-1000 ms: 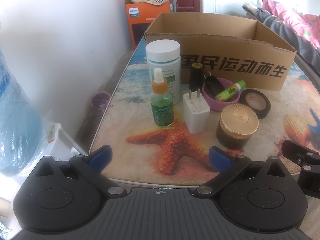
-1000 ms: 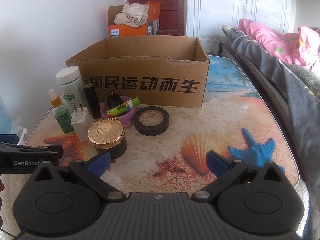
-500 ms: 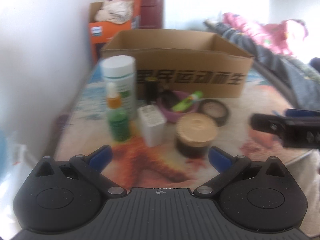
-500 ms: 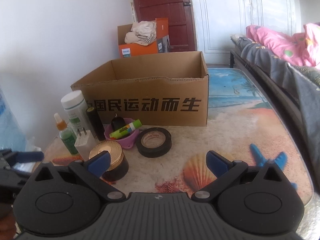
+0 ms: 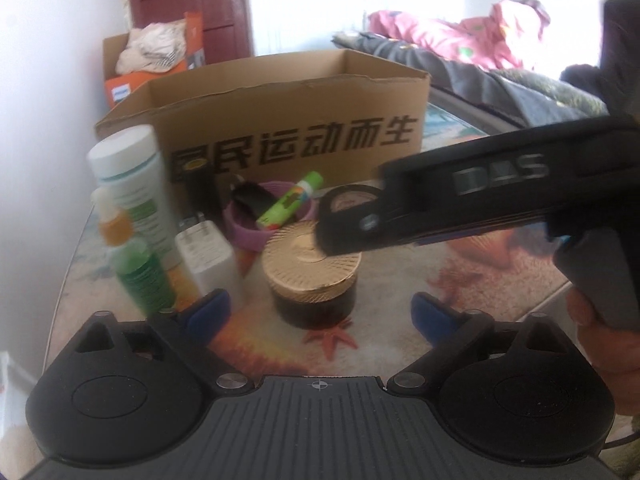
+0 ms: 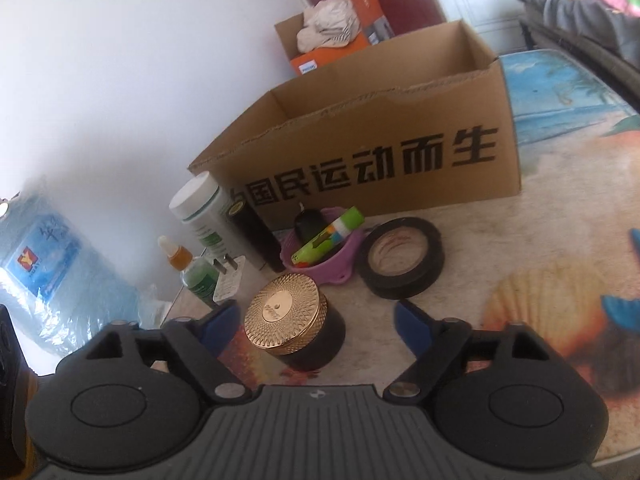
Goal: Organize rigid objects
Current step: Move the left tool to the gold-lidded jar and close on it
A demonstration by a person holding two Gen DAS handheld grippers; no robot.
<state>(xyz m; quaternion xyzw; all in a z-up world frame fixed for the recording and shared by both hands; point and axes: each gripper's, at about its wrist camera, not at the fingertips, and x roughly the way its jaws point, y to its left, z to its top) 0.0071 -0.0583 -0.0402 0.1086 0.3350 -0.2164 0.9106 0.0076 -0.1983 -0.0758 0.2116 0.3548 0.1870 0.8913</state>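
Both grippers' jaws, closing (nothing gripped), have neared the gold-lidded jar [image 6: 294,330].

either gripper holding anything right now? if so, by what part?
Nothing held. Left gripper and right gripper both have jaws closing, each with the gold-lidded jar between its fingers, but no pad touches it.
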